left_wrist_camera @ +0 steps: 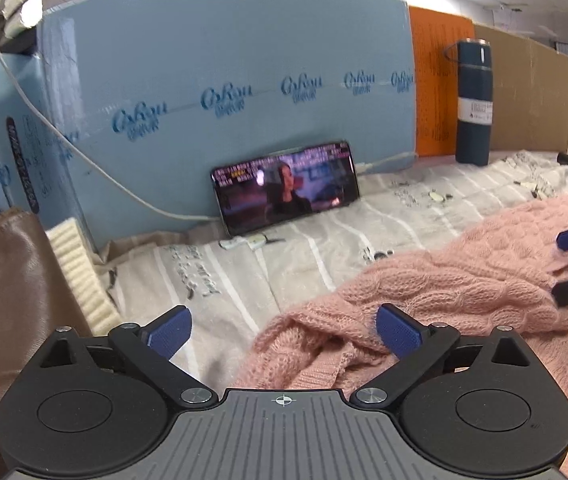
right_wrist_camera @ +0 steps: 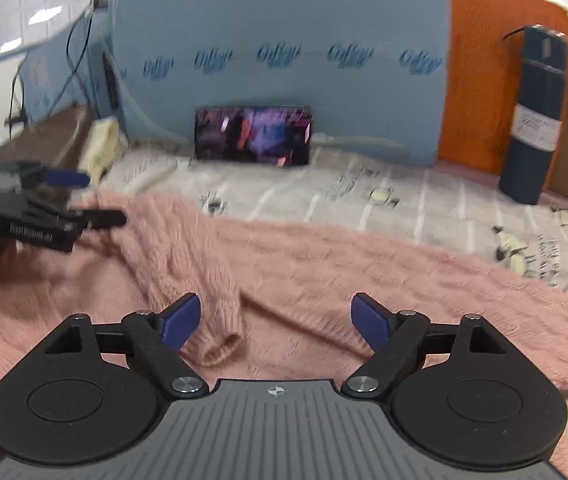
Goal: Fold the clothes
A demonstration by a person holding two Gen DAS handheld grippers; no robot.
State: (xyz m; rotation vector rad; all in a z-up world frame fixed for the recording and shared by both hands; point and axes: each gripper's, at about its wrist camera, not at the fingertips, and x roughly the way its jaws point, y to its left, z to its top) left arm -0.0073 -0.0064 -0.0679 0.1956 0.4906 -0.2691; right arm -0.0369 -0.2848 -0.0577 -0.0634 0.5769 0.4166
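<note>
Sweater (right_wrist_camera: 304,264), pink knit, lies spread on patterned sheet (left_wrist_camera: 284,248). Left gripper (left_wrist_camera: 284,330) wide apart over hem. Right gripper (right_wrist_camera: 275,322) wide, sleeve cuff (right_wrist_camera: 220,344) between fingers.

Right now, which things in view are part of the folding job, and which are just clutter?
Job:
pink knit sweater
left gripper, open
right gripper, open

Lying about:
phone playing video
dark bottle
brown jacket
white cable
printed sheet under everything
</note>
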